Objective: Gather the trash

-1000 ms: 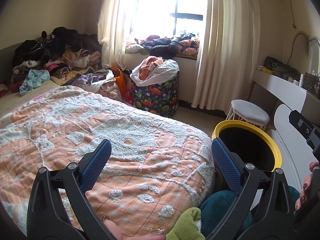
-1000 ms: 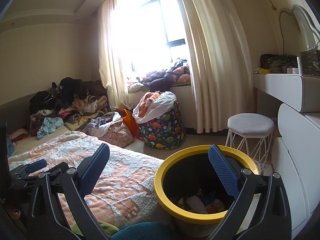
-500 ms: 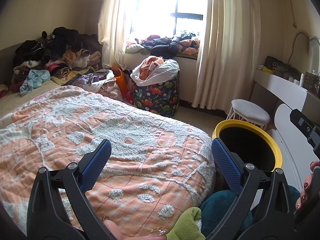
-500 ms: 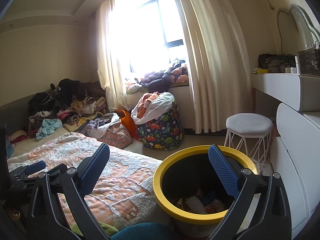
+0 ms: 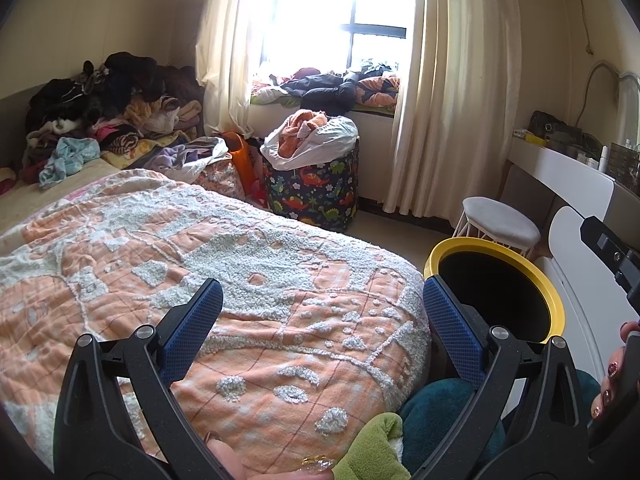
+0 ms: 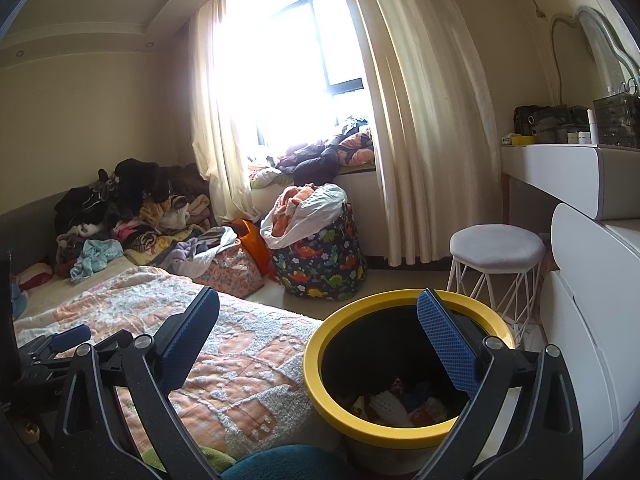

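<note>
The bin (image 6: 404, 364) stands upright on the floor just beside the foot of the bed, round and open-topped, with a thick yellow rim and a dark inside. From the left wrist view its mouth (image 5: 496, 284) shows only blackness. From the right wrist view the bottom is visible, and trash (image 6: 400, 404) lies there in a low heap: a pale ridged piece in front, with red, blue and dark scraps around and behind it. The heap sits well below the rim, filling only the lowest part.
</note>
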The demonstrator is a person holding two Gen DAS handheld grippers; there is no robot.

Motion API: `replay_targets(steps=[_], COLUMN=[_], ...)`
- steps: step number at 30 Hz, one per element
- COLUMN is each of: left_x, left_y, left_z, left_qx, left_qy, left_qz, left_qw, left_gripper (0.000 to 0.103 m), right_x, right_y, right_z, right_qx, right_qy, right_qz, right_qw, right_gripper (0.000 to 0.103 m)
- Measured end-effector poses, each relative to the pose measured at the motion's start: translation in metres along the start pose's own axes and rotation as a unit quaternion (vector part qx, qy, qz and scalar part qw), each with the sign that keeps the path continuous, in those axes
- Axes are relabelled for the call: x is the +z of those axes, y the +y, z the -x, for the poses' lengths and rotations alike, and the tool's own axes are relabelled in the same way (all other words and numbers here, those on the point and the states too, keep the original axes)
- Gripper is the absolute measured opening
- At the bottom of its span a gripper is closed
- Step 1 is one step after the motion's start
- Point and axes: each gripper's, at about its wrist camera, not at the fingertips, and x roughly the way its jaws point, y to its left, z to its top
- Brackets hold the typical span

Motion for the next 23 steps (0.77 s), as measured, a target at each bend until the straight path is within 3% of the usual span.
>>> replay_targets(steps=[8, 12, 15, 17, 19, 20, 23], left_x=[-0.003, 0.001, 0.002, -0.002, -0.012, -0.018, -0.047], left_y=[0.008, 0.046, 0.108, 0.164, 0.224, 0.249, 0.320], left_z=[-0.006, -0.005, -0.005, -0.005, -0.007, -0.009, -0.012], left_qx=[0.031, 0.060, 0.115, 0.184, 0.245, 0.274, 0.346], left_qy=[0.017, 0.021, 0.025, 0.034, 0.072, 0.089, 0.130], left_qz=[0.013, 0.056, 0.112, 0.153, 0.192, 0.207, 0.259], left_qw=[0.9993, 0.9964, 0.9868, 0.9704, 0.9476, 0.9351, 0.8924], left_gripper=[0.092, 0.092, 0.092, 0.092, 0.092, 0.092, 0.092], right_x=[0.006, 0.020, 0.030, 0.025, 0.004, -0.013, -0.075], right_y=[0.011, 0.052, 0.119, 0.175, 0.235, 0.267, 0.347], right_z=[-0.002, -0.021, -0.053, -0.080, -0.110, -0.124, -0.156], right_qx=[0.022, 0.094, 0.182, 0.244, 0.290, 0.311, 0.332], right_qy=[0.006, 0.037, 0.097, 0.160, 0.247, 0.289, 0.370], right_qz=[0.005, 0.018, 0.055, 0.086, 0.116, 0.130, 0.179], right_qw=[1.000, 0.995, 0.977, 0.953, 0.917, 0.896, 0.849], right_gripper=[0.096, 0.097, 0.097, 0.097, 0.097, 0.097, 0.097])
